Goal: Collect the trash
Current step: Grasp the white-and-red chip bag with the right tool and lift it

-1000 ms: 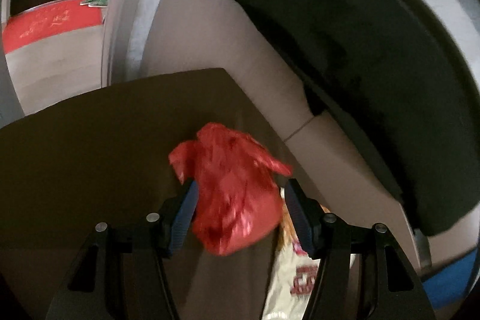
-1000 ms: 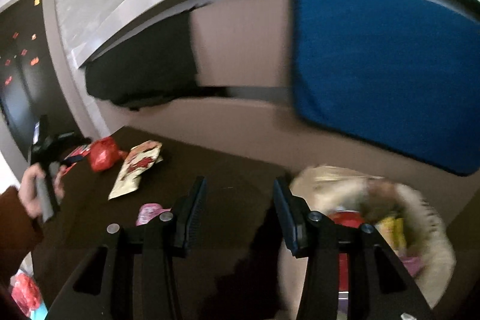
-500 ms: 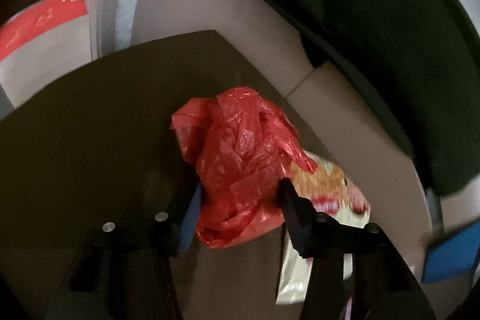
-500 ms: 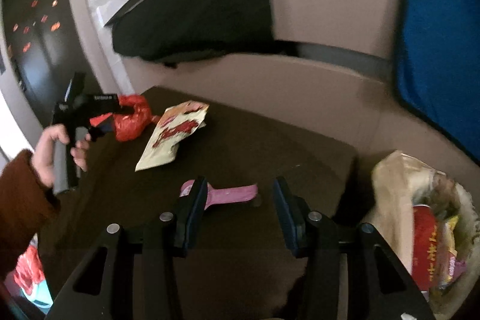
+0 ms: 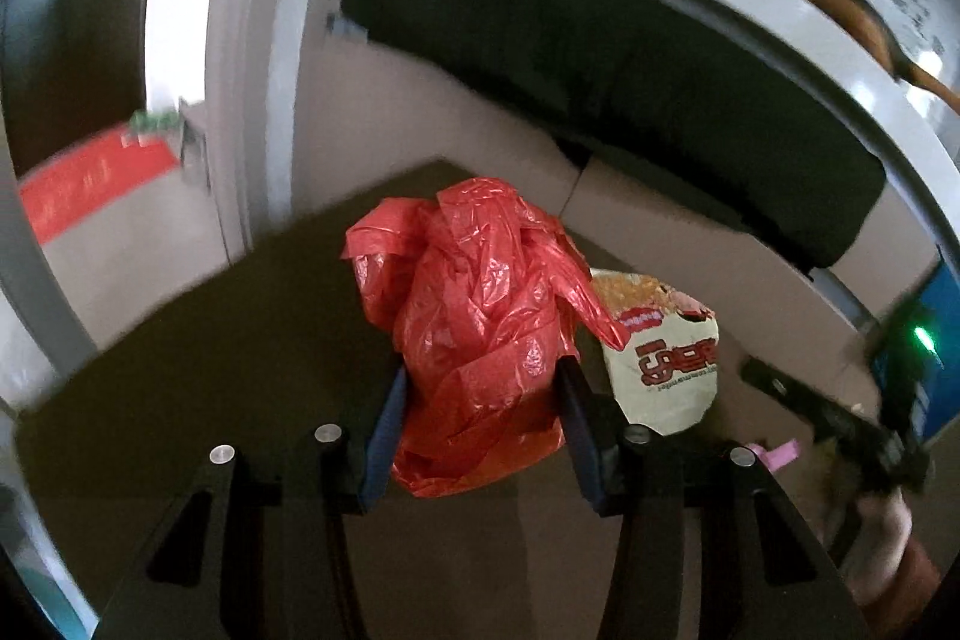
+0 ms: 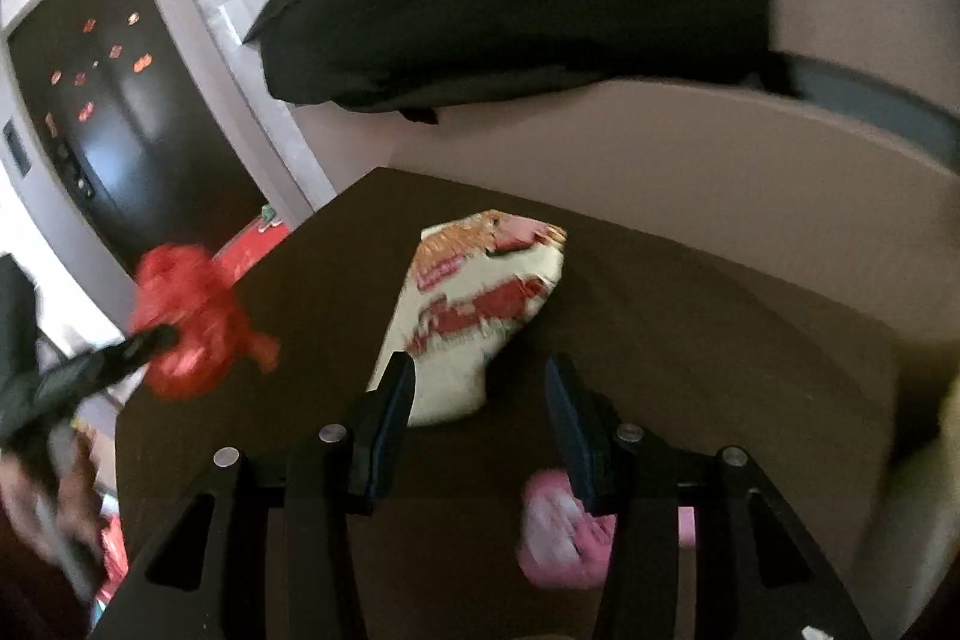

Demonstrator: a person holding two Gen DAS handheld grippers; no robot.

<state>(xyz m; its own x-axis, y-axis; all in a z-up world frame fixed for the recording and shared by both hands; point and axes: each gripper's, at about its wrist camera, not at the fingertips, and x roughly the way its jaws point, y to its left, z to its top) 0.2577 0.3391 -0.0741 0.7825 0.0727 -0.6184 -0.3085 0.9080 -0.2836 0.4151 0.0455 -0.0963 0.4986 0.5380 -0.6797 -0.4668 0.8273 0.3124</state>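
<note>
My left gripper (image 5: 480, 412) had its jaws pressed against both sides of a crumpled red plastic bag (image 5: 480, 328), holding it raised above the dark tabletop (image 5: 210, 352). From the right wrist camera the bag (image 6: 186, 322) hung past the table's left edge, over the floor. The cream snack wrapper (image 6: 474, 316) lay flat on the table, its near end just between my right gripper's (image 6: 480, 412) fingers; those jaws stood wide apart and gripped nothing. A pink wrapper (image 6: 564, 538) lay on the table under the right finger, blurred. The table's far corner (image 6: 384, 172) pointed at the beige sofa (image 6: 660, 172), with only a narrow gap between the edge and the sofa front. To the wrapper's right the tabletop (image 6: 720, 328) was bare up to its far edge.
</note>
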